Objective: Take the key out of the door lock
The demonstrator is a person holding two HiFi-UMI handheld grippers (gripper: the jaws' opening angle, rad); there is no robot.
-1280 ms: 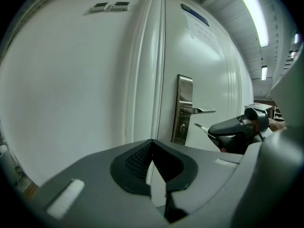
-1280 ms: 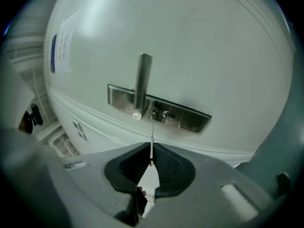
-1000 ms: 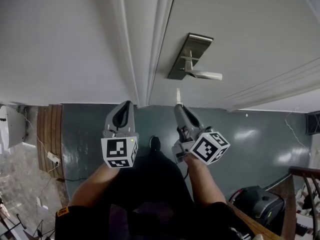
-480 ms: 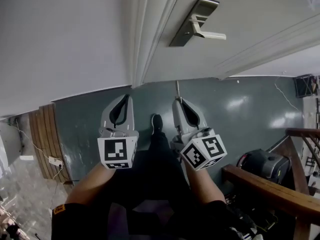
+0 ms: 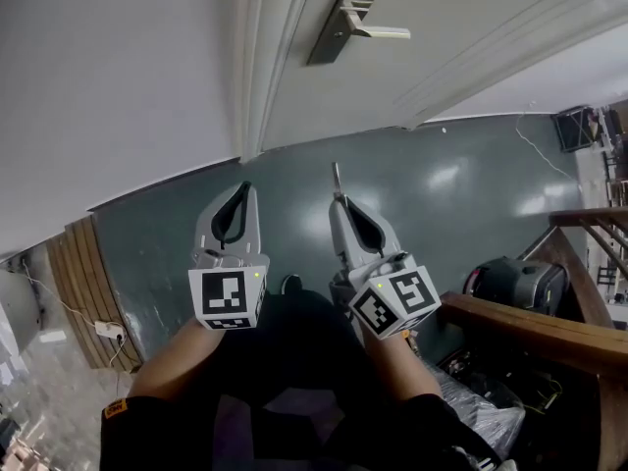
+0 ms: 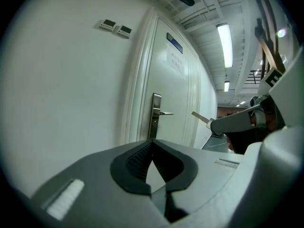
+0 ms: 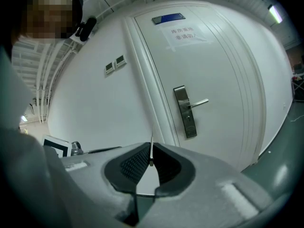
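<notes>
Room: glossy grey-green floor (image 5: pixel 442 184), running far to a white wall (image 5: pixel 108 86) on the left and a white door (image 5: pixel 471 27) on the right. A moulded door frame (image 5: pixel 257 67) stood between the two. A metal lock plate (image 5: pixel 339 23) sat on the door beside the frame, and its lever handle (image 5: pixel 381 33) pointed right, away from the frame. High on the door were a blue sign (image 7: pixel 168 18) and a paper notice (image 7: pixel 183 33). On the near right were a wooden rail (image 5: pixel 530 330) and a black case (image 5: pixel 510 281).

Key (image 5: pixel 336 177): out of the lock and well apart from the plate, pinched at the tips of the right claw (image 5: pixel 339 202).
- Long axis lay in line with the claw.
- The blade stuck out beyond the tips and pointed far, toward the door.
- In the right gripper view it showed edge-on, a thin upright line between the pads.
- In the left gripper view the blade tilted upward toward the door.

Left claw (image 5: pixel 242 186): jaws together at the tips, nothing between them. It was held just left of the right claw. Both claws were over the floor, on the near side of the door.
</notes>
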